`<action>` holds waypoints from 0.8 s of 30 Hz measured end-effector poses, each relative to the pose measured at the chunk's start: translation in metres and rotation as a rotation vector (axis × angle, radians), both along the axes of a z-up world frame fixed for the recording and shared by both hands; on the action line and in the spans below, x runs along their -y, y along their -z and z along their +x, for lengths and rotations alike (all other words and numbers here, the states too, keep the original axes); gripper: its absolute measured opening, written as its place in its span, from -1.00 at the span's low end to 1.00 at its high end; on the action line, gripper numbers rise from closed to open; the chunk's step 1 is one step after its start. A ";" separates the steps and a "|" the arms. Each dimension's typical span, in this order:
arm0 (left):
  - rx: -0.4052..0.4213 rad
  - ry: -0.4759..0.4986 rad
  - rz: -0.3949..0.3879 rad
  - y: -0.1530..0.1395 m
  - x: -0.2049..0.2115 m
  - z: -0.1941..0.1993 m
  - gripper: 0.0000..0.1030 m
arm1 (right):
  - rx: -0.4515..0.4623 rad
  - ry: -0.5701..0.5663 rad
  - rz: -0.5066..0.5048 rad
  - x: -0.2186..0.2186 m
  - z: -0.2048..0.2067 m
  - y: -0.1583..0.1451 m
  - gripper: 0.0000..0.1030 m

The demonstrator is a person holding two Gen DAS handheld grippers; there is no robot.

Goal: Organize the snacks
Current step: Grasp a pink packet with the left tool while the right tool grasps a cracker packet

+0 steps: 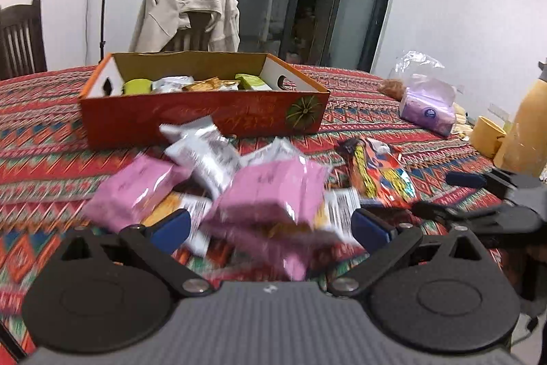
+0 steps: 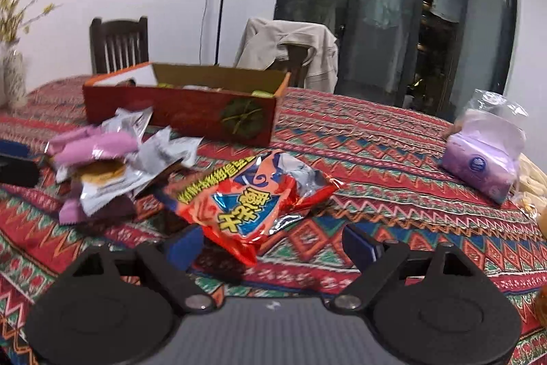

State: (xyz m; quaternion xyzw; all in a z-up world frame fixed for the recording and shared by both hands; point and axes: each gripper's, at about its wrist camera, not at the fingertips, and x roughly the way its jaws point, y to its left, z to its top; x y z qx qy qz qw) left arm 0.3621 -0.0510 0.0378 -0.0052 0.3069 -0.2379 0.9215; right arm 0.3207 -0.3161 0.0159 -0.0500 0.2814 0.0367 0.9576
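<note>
Left wrist view: the left gripper (image 1: 270, 230) has its blue-padded jaws spread wide, grasping nothing, with a blurred pink packet (image 1: 273, 194) lying between and just ahead of them. A second pink packet (image 1: 135, 190) lies to its left, and white-and-silver packets (image 1: 205, 153) are heaped behind, toward the orange cardboard box (image 1: 205, 112). The box stands farther back on the patterned tablecloth (image 1: 44, 146) and holds green and tan snack packs; its printing is too blurred to read. The red snack bag (image 1: 379, 173) lies to the right of the heap, near the right gripper (image 1: 468, 194), which enters at the right edge.

In the right wrist view, the right gripper (image 2: 270, 243) is likewise released, jaws wide, with the red snack bag (image 2: 246, 200) reaching between them; the bag carries large yellow Chinese characters on a blue triangle, which I cannot read reliably. A purple tissue pack (image 2: 482, 166) with a round blue logo sits near the table's right edge.
</note>
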 end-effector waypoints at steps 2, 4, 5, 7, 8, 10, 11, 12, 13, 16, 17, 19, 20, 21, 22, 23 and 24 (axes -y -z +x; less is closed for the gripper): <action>-0.015 0.023 -0.002 0.001 0.006 0.018 0.98 | 0.013 -0.022 0.033 0.004 -0.005 -0.003 0.70; -0.076 0.022 -0.012 0.008 0.009 0.039 0.98 | 0.019 -0.059 0.064 0.006 -0.011 -0.006 0.70; -0.115 0.023 -0.025 0.012 0.010 0.047 0.97 | 0.021 -0.067 0.069 0.005 -0.013 -0.007 0.70; -0.177 0.045 -0.065 0.020 0.010 0.058 0.85 | 0.026 -0.079 0.072 0.004 -0.014 -0.010 0.70; -0.183 0.041 -0.074 0.022 0.008 0.060 0.59 | 0.031 -0.086 0.075 0.003 -0.014 -0.011 0.70; -0.171 0.039 -0.095 0.023 0.003 0.059 0.53 | 0.034 -0.109 0.091 0.001 -0.012 -0.016 0.70; -0.175 0.037 -0.114 0.021 -0.001 0.060 0.46 | 0.033 -0.126 0.101 -0.002 -0.011 -0.018 0.70; -0.173 0.033 -0.131 0.019 -0.005 0.059 0.35 | 0.032 -0.142 0.106 -0.005 -0.009 -0.019 0.70; -0.168 0.020 -0.137 0.017 -0.009 0.057 0.35 | 0.030 -0.156 0.106 -0.010 -0.006 -0.019 0.70; -0.162 -0.022 -0.164 0.014 -0.024 0.046 0.34 | 0.021 -0.220 0.079 -0.032 0.004 -0.021 0.70; -0.158 -0.035 -0.174 0.013 -0.030 0.042 0.34 | 0.018 -0.247 0.076 -0.041 0.007 -0.021 0.70; -0.144 -0.079 -0.185 0.012 -0.045 0.026 0.34 | 0.006 -0.304 0.074 -0.058 0.014 -0.020 0.70; -0.135 -0.094 -0.184 0.011 -0.050 0.019 0.34 | 0.000 -0.325 0.069 -0.065 0.016 -0.018 0.70; -0.127 -0.114 -0.183 0.011 -0.057 0.010 0.34 | -0.008 -0.347 0.062 -0.074 0.020 -0.016 0.70; -0.125 -0.128 -0.184 0.010 -0.063 0.004 0.34 | -0.014 -0.359 0.058 -0.080 0.024 -0.013 0.69; -0.127 -0.142 -0.186 0.009 -0.070 -0.002 0.34 | -0.025 -0.364 0.054 -0.085 0.031 -0.009 0.67; -0.131 -0.158 -0.186 0.010 -0.076 -0.008 0.35 | -0.034 -0.360 0.047 -0.088 0.036 -0.005 0.58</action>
